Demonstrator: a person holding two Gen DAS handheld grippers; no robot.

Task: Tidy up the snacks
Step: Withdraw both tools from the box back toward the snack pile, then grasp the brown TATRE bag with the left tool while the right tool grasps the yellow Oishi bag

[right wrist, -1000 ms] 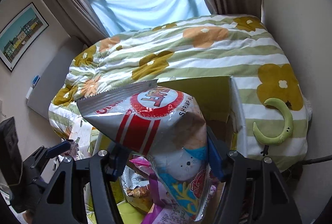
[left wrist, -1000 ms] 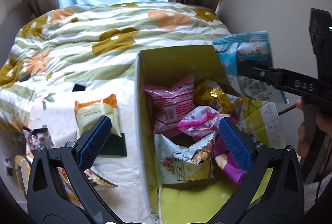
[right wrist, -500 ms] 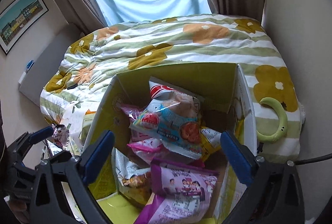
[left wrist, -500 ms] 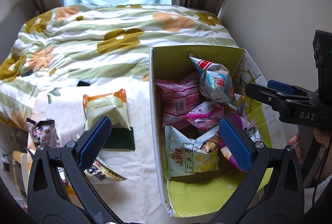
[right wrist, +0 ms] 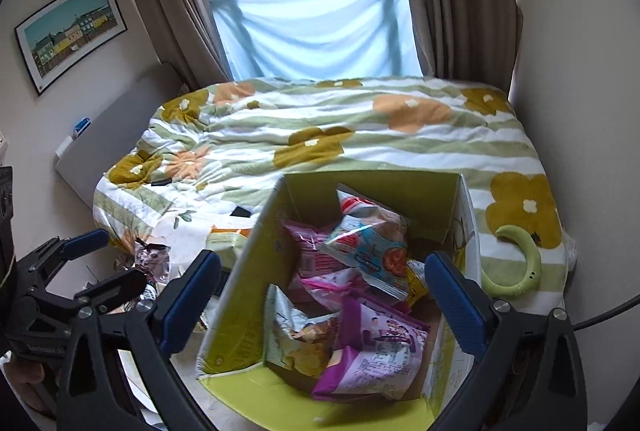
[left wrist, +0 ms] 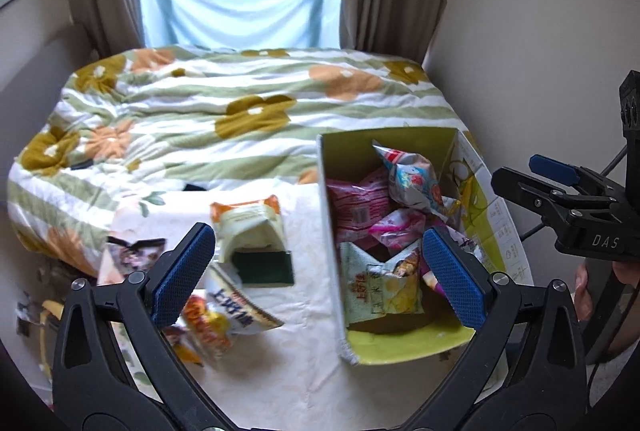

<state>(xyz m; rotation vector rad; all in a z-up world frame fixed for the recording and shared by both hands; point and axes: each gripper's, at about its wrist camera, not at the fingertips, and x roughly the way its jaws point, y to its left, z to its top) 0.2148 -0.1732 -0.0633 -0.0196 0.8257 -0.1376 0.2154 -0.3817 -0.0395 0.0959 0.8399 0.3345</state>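
Floral bedding [right wrist: 360, 135] stretches clear toward the window – near its foot, the snack-filled green box [right wrist: 248, 271] sits hard by the right wall, loose packets [left wrist: 252, 231] beside its left wall; left gripper [left wrist: 316, 271] and right gripper [right wrist: 320, 295] both gape empty

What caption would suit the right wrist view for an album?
Open right gripper above a cardboard box of snack bags, the shrimp chips bag lying on top, nothing between the jaws.
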